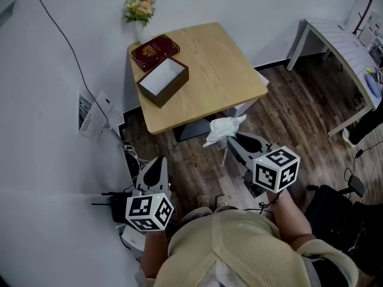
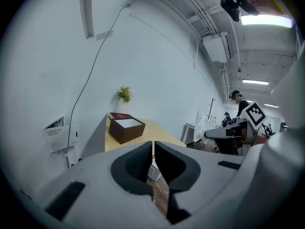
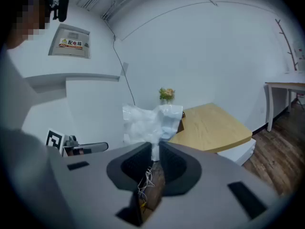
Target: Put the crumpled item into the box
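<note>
The right gripper's (image 3: 155,150) 2 jaws are clamped on the lower edge of the crumpled item (image 3: 151,122), a white wad standing up just ahead of them. It hangs over the floor (image 1: 299,118), just off the near edge of the surface (image 1: 215,70) and well apart from the open box (image 1: 163,81) near its far left corner. The left gripper's (image 2: 153,152) jaws are pressed together, empty.

The box (image 1: 163,81) sits on the table (image 1: 221,64), at its left side, a book (image 1: 154,51) just behind it and flowers (image 1: 139,9) farther back. The crumpled bag (image 1: 222,129) is just before the table's near edge.
</note>
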